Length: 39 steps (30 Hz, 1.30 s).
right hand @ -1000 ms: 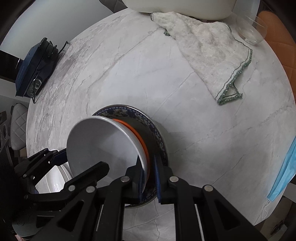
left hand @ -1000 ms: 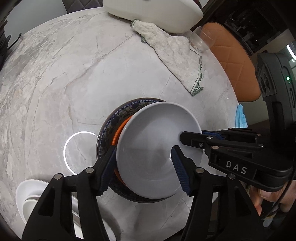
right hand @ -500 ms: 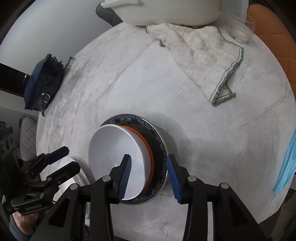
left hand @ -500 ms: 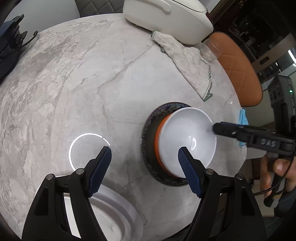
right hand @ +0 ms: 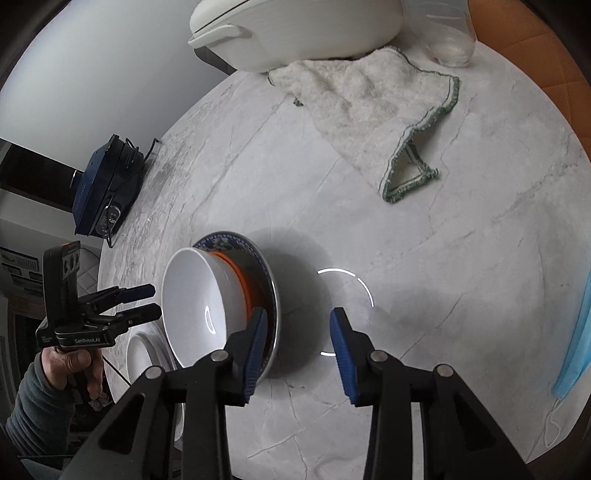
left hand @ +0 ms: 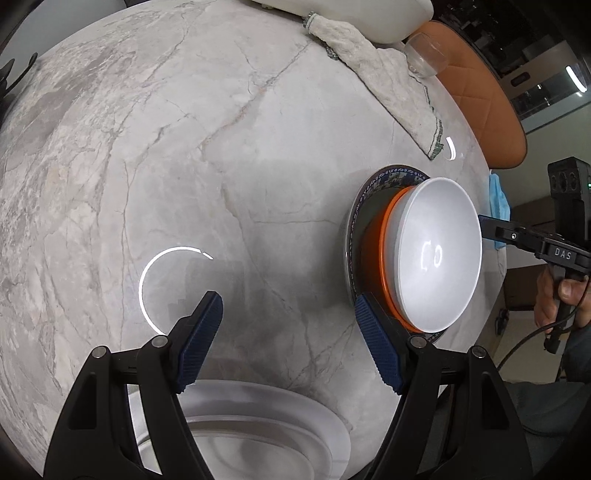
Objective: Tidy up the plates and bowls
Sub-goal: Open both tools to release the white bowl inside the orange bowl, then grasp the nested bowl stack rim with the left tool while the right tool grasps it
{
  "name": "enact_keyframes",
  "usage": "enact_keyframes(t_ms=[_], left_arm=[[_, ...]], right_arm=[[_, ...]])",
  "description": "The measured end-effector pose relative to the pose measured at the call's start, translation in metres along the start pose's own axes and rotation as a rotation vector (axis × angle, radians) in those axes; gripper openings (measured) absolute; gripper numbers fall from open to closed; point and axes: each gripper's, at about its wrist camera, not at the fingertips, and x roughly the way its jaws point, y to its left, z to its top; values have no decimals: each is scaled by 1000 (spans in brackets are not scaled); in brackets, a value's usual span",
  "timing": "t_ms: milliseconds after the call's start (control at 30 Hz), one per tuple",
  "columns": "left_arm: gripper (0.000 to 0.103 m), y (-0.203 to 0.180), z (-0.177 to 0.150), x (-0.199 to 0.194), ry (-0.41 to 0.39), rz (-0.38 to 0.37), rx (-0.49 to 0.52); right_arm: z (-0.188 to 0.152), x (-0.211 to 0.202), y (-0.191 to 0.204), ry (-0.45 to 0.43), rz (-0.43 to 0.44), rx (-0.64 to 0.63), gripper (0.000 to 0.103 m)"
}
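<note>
A white bowl [left hand: 439,254] [right hand: 195,306] rests in an orange bowl [left hand: 384,236] [right hand: 240,275] on a blue patterned plate [left hand: 388,177] [right hand: 236,240]. My left gripper [left hand: 286,314] [right hand: 155,301] is open and empty, left of the stack and over bare marble. Just below it lies a white plate [left hand: 258,424] [right hand: 147,350]. My right gripper [right hand: 297,321] is open at the stack's right edge, its jaws closing with nothing pressed between the pads. The patterned plate's rim shows just beside its left finger. In the left wrist view its fingers [left hand: 487,225] reach in from the right.
A round marble table [left hand: 184,166] carries a white cloth [right hand: 369,110], a white lidded dish [right hand: 295,33] and a glass [right hand: 447,48] at the far side. There is also a dark blue device [right hand: 99,192], a blue face mask [right hand: 580,339] and an orange chair [left hand: 476,96].
Both grippers have let go of the white bowl, which now sits on the stack. My left gripper drew away left over the white plate; my right opened and shifted right.
</note>
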Motion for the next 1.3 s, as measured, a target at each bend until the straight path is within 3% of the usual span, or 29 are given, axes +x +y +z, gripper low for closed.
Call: enact_keyframes(t_ms=[233, 400, 633, 933, 1067, 1300], left_arm=[[73, -6, 5, 11, 15, -4, 15], [65, -8, 6, 16, 20, -33, 28], [32, -18, 16, 28, 29, -91, 37], [10, -24, 19, 31, 45, -140, 13], [8, -25, 21, 33, 63, -146, -9], [8, -25, 16, 33, 62, -146, -41]], right_arm=[[-3, 16, 6, 46, 9, -26, 37], [0, 25, 10, 78, 9, -45, 36], [1, 47, 13, 139, 6, -60, 28], [2, 50, 8, 151, 43, -31, 24], [3, 51, 9, 158, 73, -22, 11], [7, 52, 4, 157, 111, 45, 10]])
